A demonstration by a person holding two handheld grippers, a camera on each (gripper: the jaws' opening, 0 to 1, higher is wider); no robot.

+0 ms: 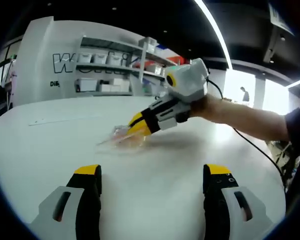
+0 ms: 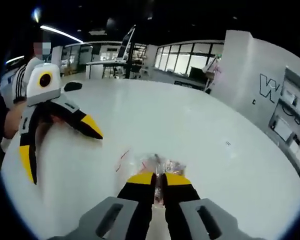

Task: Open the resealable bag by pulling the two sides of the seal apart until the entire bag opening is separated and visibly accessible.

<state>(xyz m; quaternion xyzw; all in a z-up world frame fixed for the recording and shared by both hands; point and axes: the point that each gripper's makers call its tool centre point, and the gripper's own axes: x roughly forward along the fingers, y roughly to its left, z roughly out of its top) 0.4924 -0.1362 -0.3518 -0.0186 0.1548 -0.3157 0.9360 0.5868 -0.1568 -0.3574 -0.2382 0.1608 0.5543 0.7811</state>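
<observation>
A small clear resealable bag (image 1: 121,137) lies on the white table (image 1: 50,145), with something reddish inside it. In the left gripper view my right gripper (image 1: 138,126) reaches in from the right, held by a hand, its yellow tips shut on the bag's near edge. My left gripper (image 1: 152,172) stands wide open a short way in front of the bag, holding nothing. In the right gripper view the bag (image 2: 160,163) is pinched between the almost closed jaws of my right gripper (image 2: 160,178). The open left gripper (image 2: 60,145) hovers to the left, apart from the bag.
The round white table (image 2: 215,130) stretches wide on every side of the bag. Shelves with boxes (image 1: 110,70) and a lettered wall stand behind it. A black cable (image 1: 250,145) trails along the arm at the right. A person (image 2: 27,75) stands beyond the left gripper.
</observation>
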